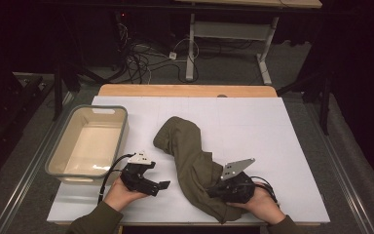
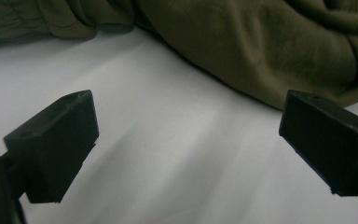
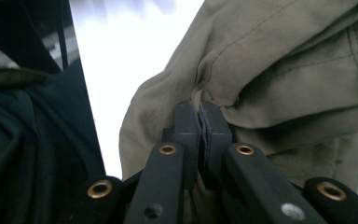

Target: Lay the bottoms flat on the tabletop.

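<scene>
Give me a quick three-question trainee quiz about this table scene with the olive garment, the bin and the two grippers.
1. True or false: the right gripper is shut on a fold of the olive garment.
2. How do the left gripper's jaws stand? A wide apart, nothing between them; B closed on cloth; C closed on the bin's rim.
3. Fill in: the plastic bin stands at the table's ____ side in the high view.

Key: 1 true; 2 A; 3 left.
</scene>
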Motion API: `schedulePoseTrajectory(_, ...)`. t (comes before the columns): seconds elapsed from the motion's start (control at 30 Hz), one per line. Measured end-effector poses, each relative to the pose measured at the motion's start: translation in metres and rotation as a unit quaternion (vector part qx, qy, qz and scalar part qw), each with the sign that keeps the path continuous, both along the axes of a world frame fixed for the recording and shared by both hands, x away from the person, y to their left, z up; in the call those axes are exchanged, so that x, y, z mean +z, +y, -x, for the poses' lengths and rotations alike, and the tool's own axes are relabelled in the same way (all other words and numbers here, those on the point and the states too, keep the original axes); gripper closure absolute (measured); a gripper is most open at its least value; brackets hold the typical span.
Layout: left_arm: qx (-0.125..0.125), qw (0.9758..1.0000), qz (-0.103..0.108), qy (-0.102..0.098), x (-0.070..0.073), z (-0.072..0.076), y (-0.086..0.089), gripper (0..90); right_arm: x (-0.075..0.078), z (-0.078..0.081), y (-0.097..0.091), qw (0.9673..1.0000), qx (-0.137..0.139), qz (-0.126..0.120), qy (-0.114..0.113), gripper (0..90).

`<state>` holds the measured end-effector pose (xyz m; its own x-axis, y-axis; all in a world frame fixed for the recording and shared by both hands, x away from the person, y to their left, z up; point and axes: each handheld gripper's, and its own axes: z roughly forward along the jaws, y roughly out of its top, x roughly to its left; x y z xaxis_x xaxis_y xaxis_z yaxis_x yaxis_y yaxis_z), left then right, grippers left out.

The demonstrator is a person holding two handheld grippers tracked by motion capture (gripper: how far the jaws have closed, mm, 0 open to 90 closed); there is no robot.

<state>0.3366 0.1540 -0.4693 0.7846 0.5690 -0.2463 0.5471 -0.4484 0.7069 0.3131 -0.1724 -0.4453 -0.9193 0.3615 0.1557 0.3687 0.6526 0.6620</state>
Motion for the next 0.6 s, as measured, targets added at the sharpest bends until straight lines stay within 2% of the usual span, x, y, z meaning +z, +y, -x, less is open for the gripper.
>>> schedulePoseTrajectory(0.1,-0.001,1.0000,-0.001,0.000,0.000,0.000,0.000,4.6,-0.008,0.000,0.006,0.9998,0.004,0.021,-0.007,87.8)
schedulePoseTrajectory(0.2,-0.001,1.0000,-0.003,-0.001,0.000,0.000,0.000,4.6,-0.007,0.000,0.006,0.9997,0.004,0.018,-0.013,86.1)
schedulePoseTrajectory(0.3,0.000,1.0000,-0.002,-0.002,0.000,0.000,0.000,4.6,-0.001,0.000,0.003,0.9997,-0.004,0.005,-0.022,75.3)
schedulePoseTrajectory(0.43,0.001,1.0000,-0.003,-0.002,0.000,0.000,0.000,4.7,0.012,-0.002,-0.007,0.9985,-0.025,-0.018,-0.044,56.7)
schedulePoseTrajectory(0.53,0.000,1.0000,-0.004,-0.002,0.000,0.000,0.000,4.7,0.023,-0.006,-0.017,0.9963,-0.052,-0.037,-0.058,49.1)
schedulePoseTrajectory(0.6,0.001,1.0000,-0.004,-0.002,0.001,0.000,0.000,4.7,0.030,-0.010,-0.025,0.9935,-0.077,-0.051,-0.066,43.9)
